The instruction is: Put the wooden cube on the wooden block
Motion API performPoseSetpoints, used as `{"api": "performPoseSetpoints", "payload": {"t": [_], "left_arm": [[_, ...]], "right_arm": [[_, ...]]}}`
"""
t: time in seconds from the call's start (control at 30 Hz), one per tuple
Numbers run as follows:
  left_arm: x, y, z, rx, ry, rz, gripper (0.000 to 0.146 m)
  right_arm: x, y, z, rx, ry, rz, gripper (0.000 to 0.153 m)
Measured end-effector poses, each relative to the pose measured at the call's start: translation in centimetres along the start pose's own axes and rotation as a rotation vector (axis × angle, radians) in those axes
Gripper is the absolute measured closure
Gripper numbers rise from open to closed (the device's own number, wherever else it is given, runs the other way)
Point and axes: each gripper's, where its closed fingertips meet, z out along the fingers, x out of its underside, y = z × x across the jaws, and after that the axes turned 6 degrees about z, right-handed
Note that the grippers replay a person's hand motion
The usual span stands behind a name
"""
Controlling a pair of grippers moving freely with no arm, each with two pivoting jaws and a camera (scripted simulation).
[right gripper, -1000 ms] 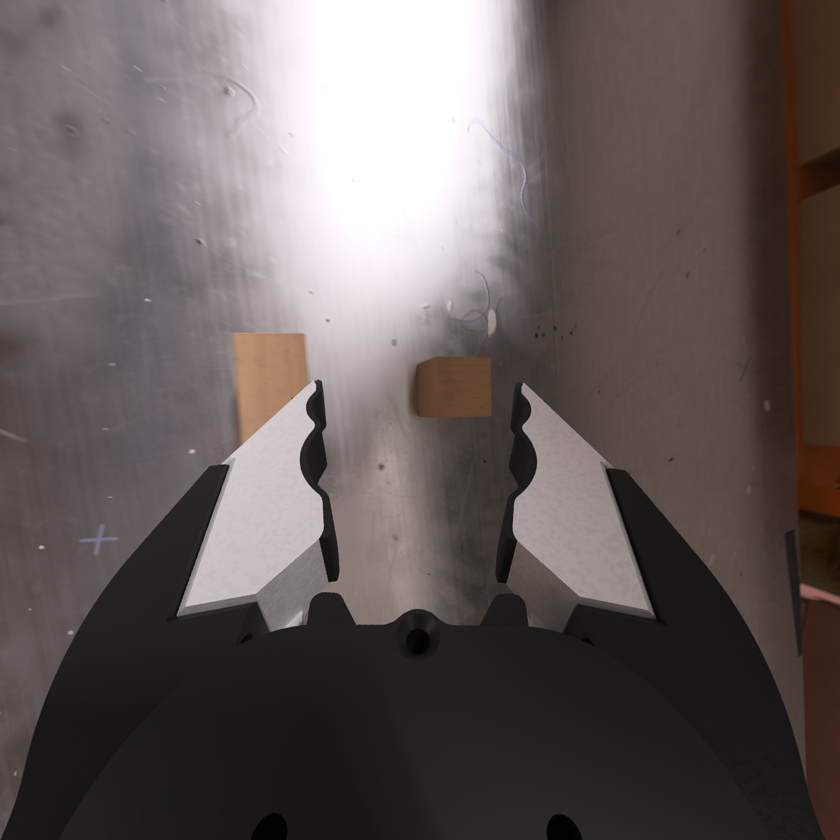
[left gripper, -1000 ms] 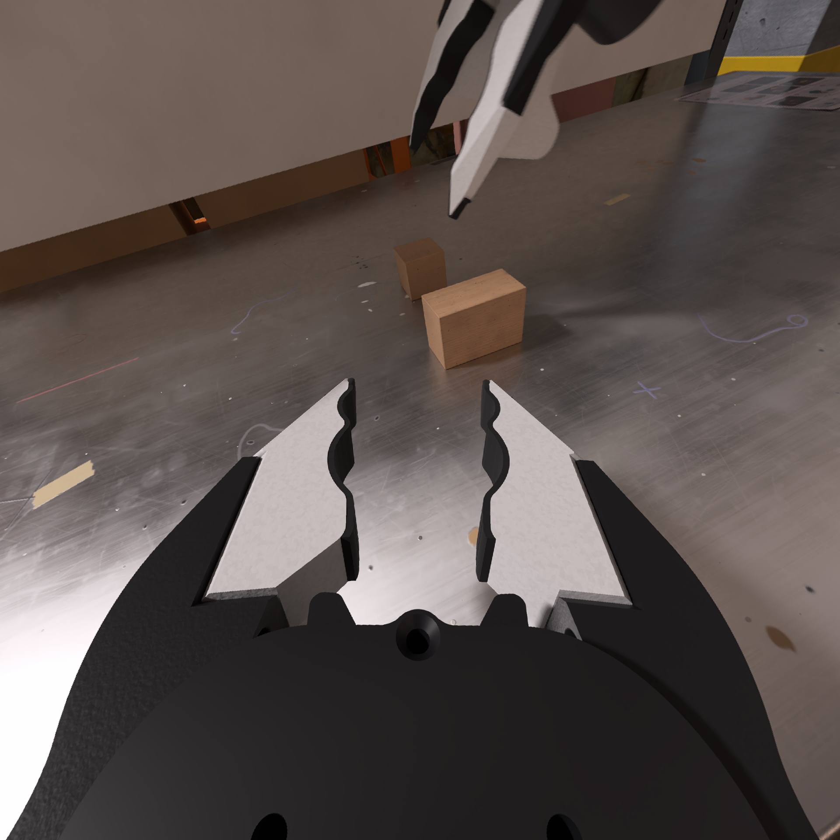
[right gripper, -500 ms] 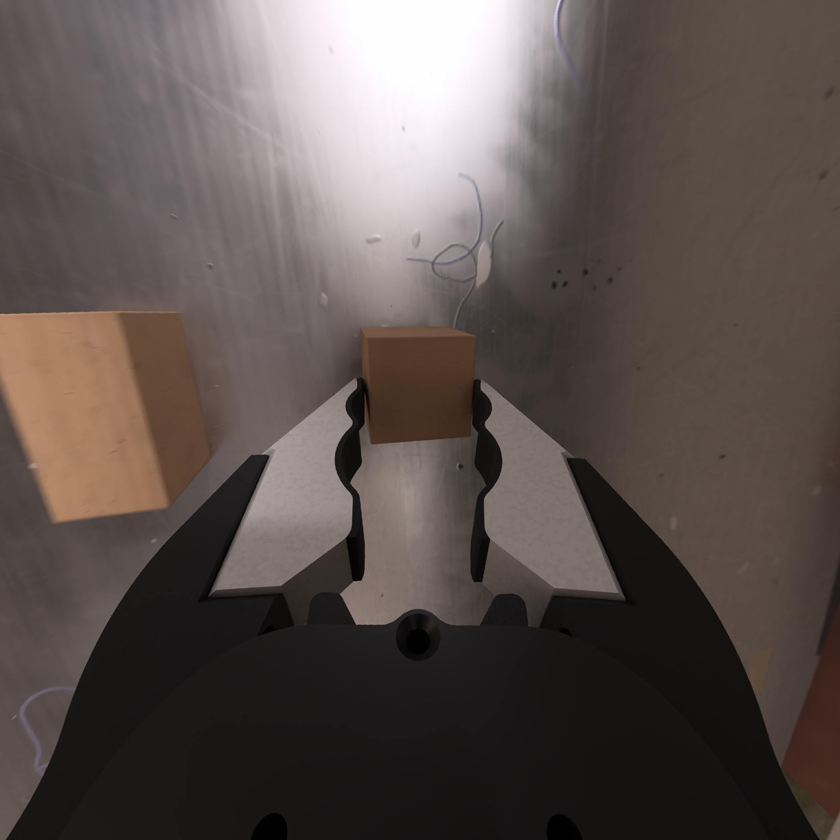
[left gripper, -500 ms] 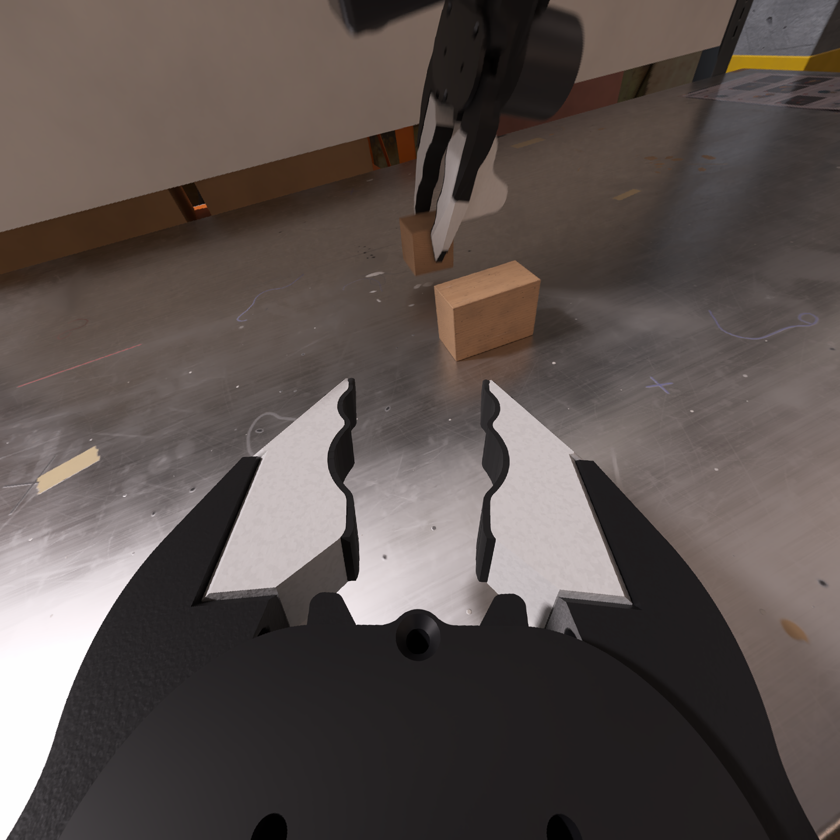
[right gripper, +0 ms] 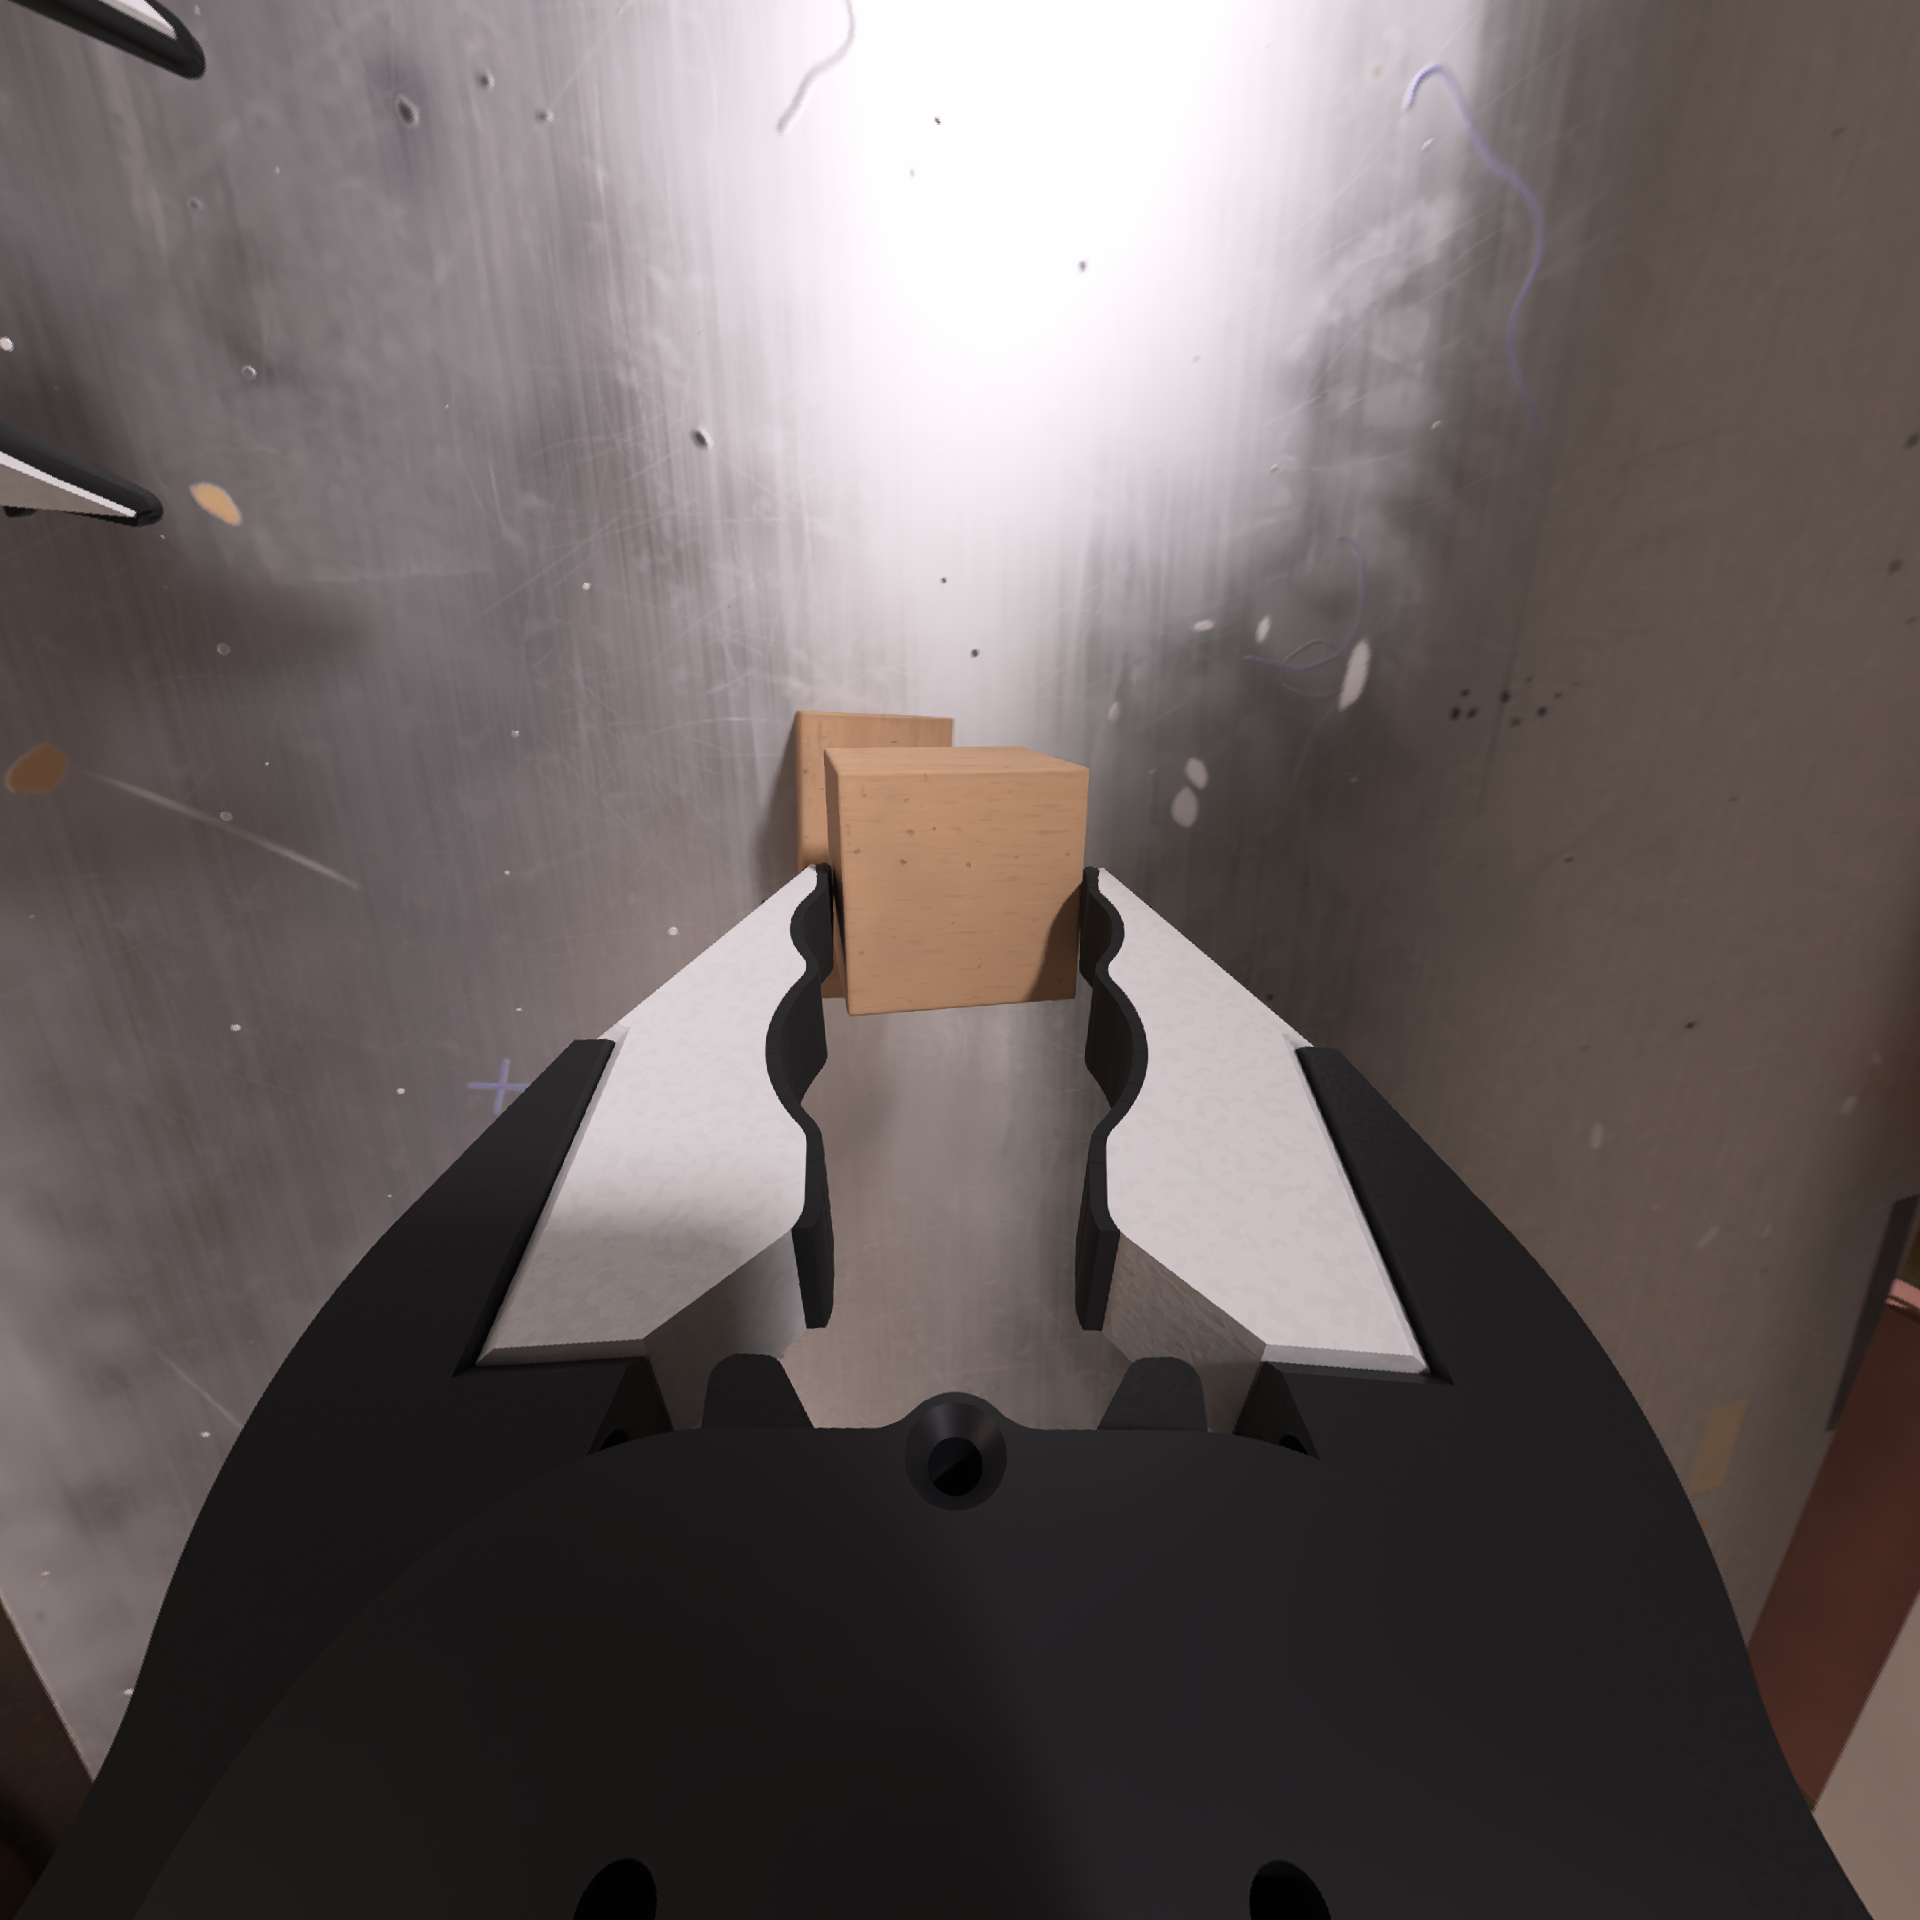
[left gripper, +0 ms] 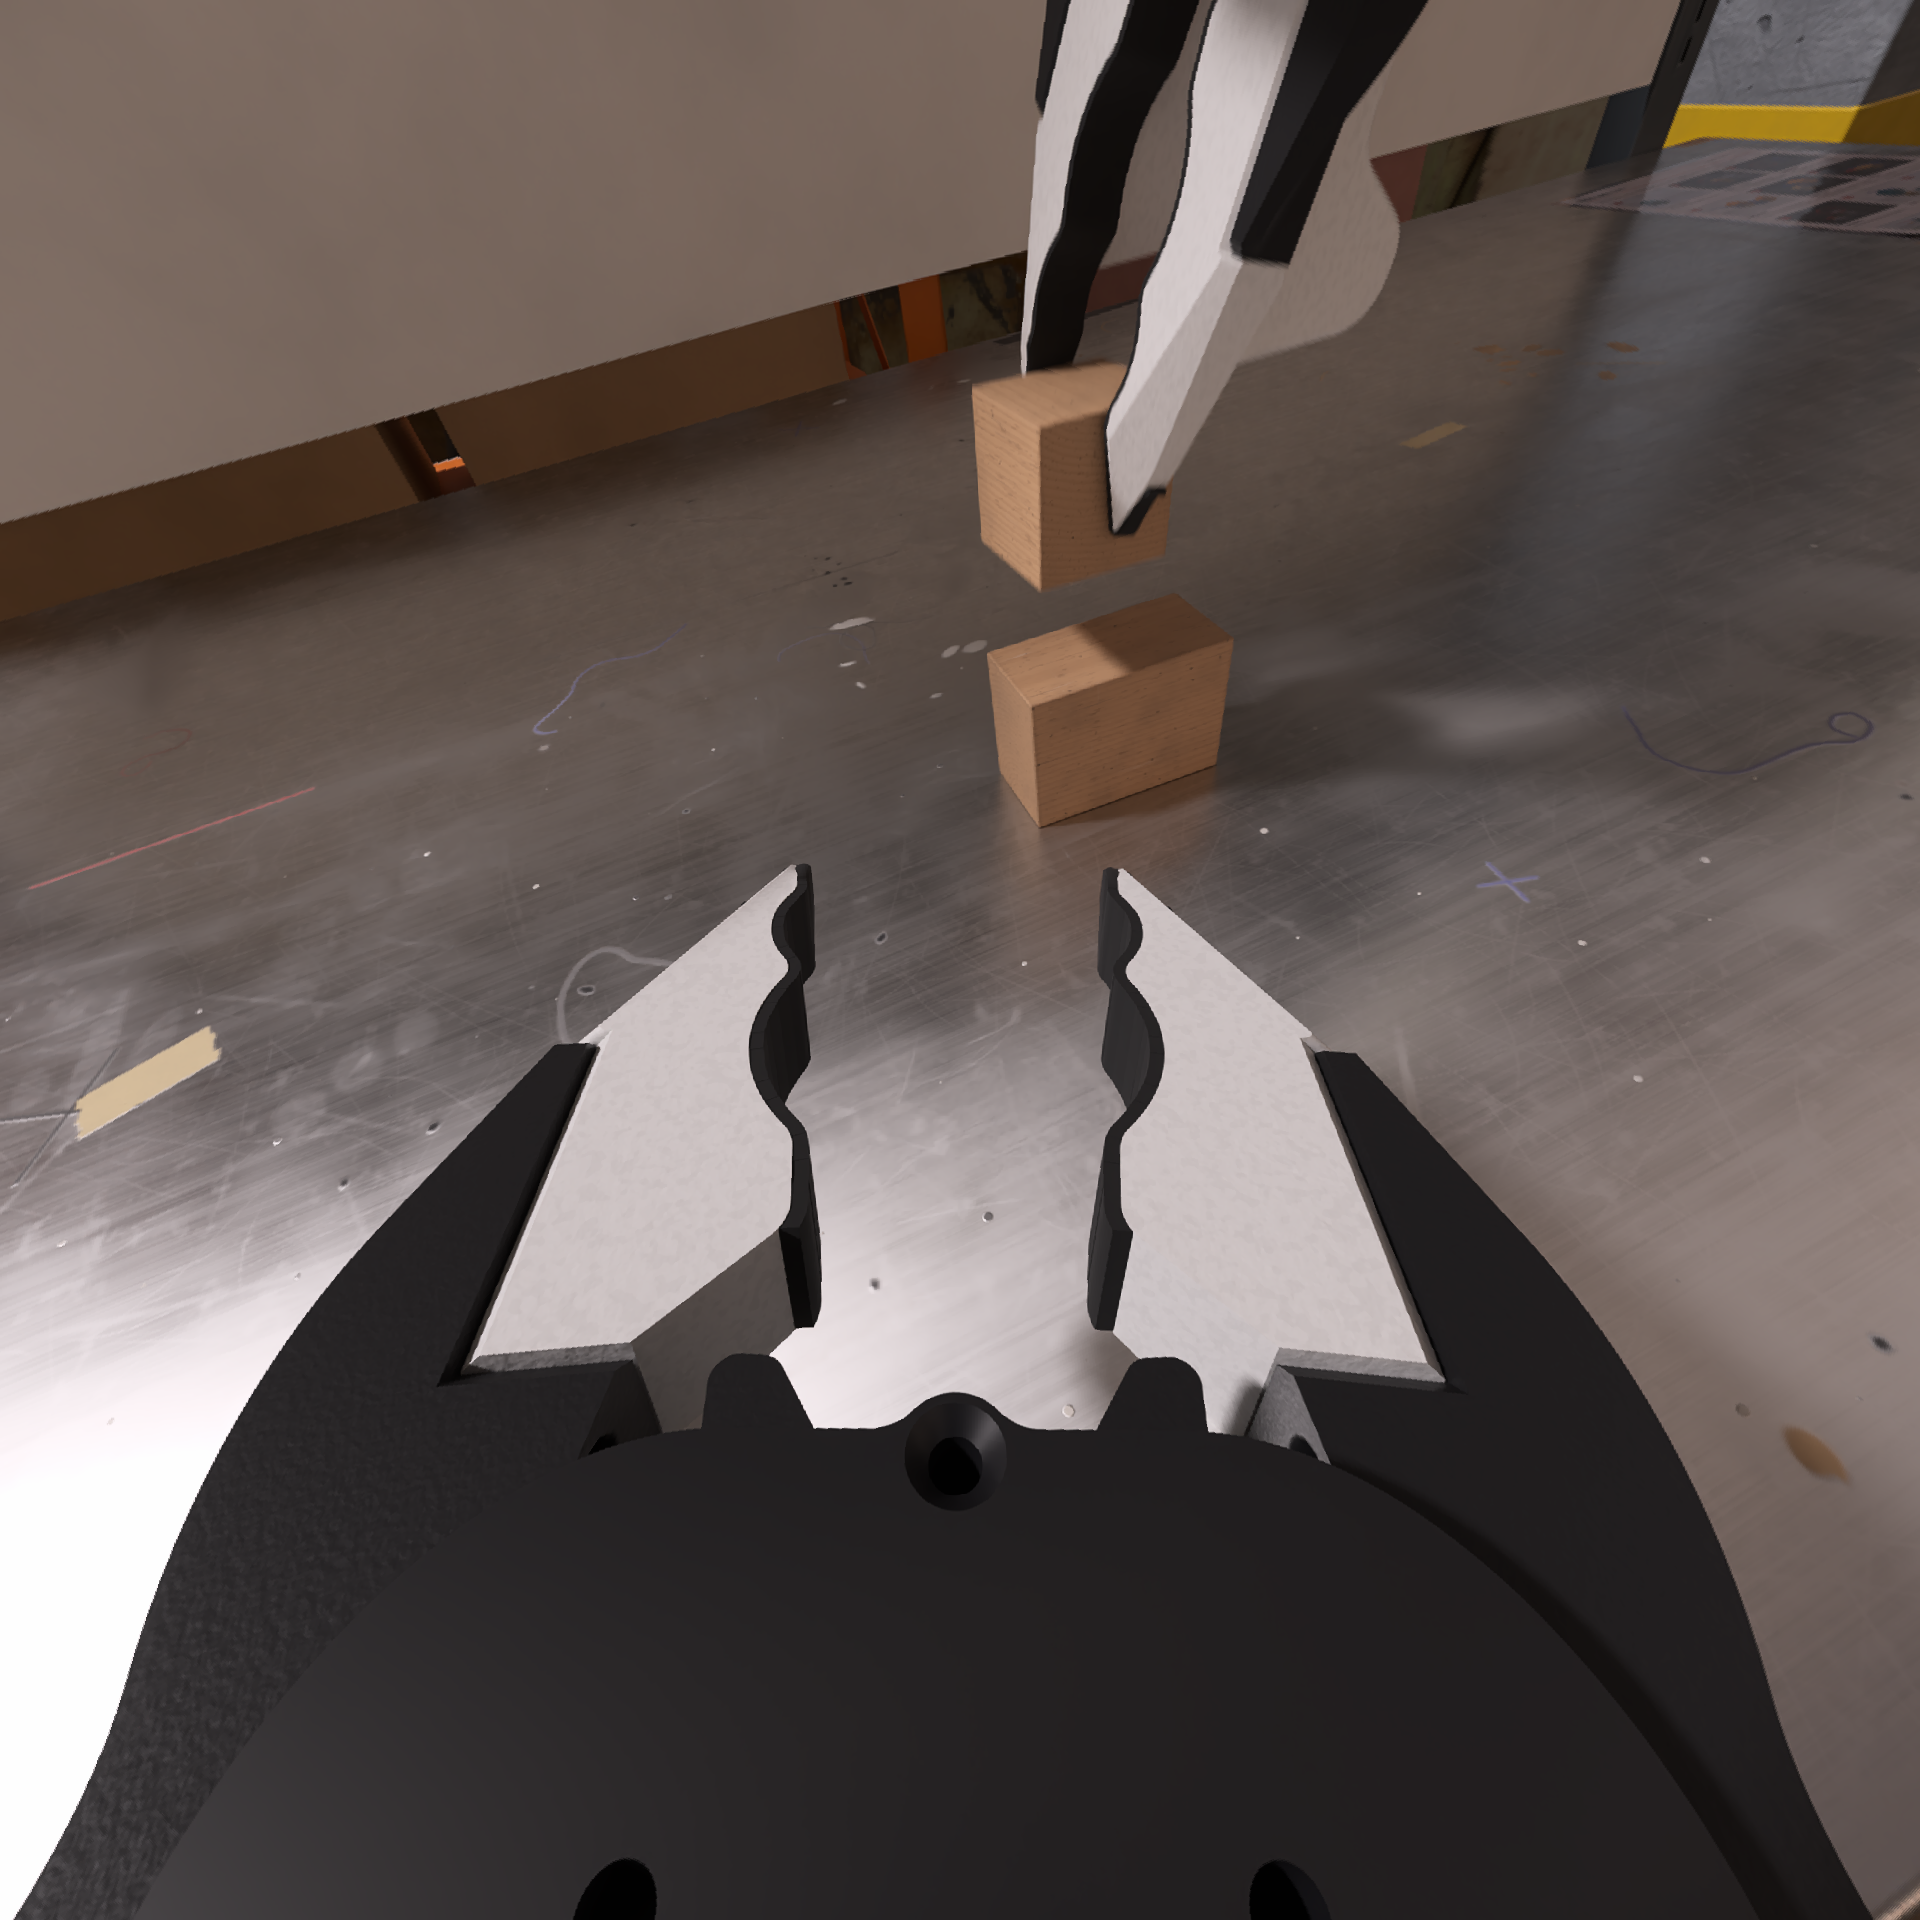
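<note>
Overhead, wooden cube pinched between right gripper fingers, clear of the surface, seemingly right above wooden block. Left gripper fingers parted, empty, short of block.

Right gripper clamped and raised, left gripper empty and parted

The right gripper points steeply downward, its two fingertips pressed against opposite sides of the wooden cube, which it holds off the surface. The left gripper sits low and nearly level, angled slightly down, its jaws apart with nothing between them. From the left wrist view, the right gripper hangs ahead and above.
</note>
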Motion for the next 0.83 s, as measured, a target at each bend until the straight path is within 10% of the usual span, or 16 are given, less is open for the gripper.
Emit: {"api": "performPoseSetpoints", "payload": {"t": [0.37, 0.57, 0.83], "left_arm": [[-0.2, -0.4, 0.0, 0.004, -0.006, 0.028, 0.091], [0.0, -0.5, 0.1, 0.010, 0.002, 0.028, 0.091], [0.0, -0.3, -0.1, 0.009, 0.002, 0.020, 0.091]], "right_arm": [[1.8, 1.2, 2.6, -0.045, 0.070, 0.043, 0.106], [2.1, 1.3, 2.6, -0.041, 0.066, 0.051, 0.082], [3.7, -0.8, -3.1, 0.093, -0.105, 0.102, 0.076]]}}
